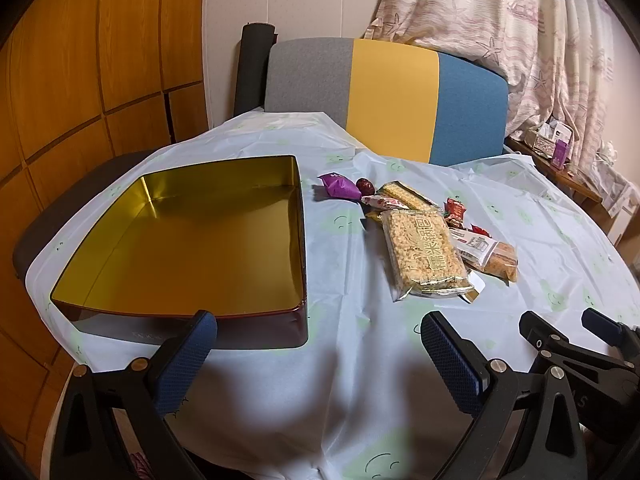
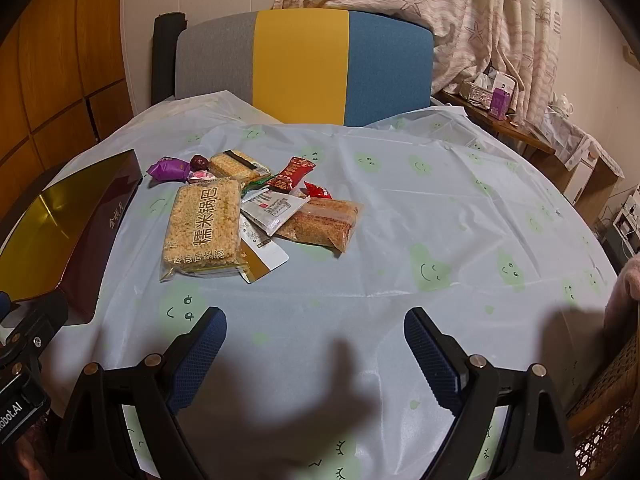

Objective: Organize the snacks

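The desk point(image 1: 360, 380) is filling the lower half of both views, lying under a pale blue cloth printed with green smiley faces. Behind it, at the upper centre of each frame, a chair back point(image 1: 388, 96) in grey, yellow and blue panels is standing against the far edge.

The open tin point(image 1: 188, 240) is sitting at the left of the left wrist view — gold inside, dark outside — and nothing is showing in it. In the right wrist view it is reaching only into the far left edge.

The snacks are lying in a loose heap just right of the tin, apart from it. The rice cracker pack point(image 2: 204, 226) is lying nearest the camera, overlapping a white sachet point(image 2: 272, 210); a brown bar point(image 2: 324, 222) is resting to their right. Behind them a purple candy point(image 2: 168, 170) and a red packet point(image 2: 292, 174) are lying.

The left hand-held gripper point(image 1: 318, 338) is hovering with fingers spread wide, gripping nothing. The right hand-held gripper point(image 2: 316, 334) is likewise spread and empty — both above bare cloth.
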`<state>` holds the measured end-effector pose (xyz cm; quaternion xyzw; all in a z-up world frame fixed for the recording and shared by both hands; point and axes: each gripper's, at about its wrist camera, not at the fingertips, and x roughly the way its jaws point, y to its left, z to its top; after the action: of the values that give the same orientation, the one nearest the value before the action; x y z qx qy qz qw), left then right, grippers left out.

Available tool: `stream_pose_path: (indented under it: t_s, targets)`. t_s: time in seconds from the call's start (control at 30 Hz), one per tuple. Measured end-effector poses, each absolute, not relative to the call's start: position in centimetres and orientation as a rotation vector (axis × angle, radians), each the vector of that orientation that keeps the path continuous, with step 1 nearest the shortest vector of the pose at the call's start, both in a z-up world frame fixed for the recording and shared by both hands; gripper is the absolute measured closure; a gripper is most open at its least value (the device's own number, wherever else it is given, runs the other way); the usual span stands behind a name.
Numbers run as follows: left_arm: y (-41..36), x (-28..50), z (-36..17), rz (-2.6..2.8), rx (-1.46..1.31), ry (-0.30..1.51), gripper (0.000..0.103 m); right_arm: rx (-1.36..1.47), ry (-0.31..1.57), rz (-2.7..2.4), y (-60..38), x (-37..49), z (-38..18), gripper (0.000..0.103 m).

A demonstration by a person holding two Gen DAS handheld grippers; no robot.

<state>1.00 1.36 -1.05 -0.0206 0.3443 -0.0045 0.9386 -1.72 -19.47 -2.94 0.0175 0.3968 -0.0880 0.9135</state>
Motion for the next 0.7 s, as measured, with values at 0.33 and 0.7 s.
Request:
stream_pose_path:
  t_s: [0.33, 0.7]
  targets:
    - [1.3, 1.0, -1.0, -0.011, -0.042, 0.704, 0.000, 0.042, 0.810, -0.187, -19.6, -1.8, -2.9, 0.011]
    - [1.1, 1.5, -1.0, -0.141, -0.077, 0.733, 0.000, 0.059, 0.821, -0.163, -20.6, -1.6, -3.1, 0.011]
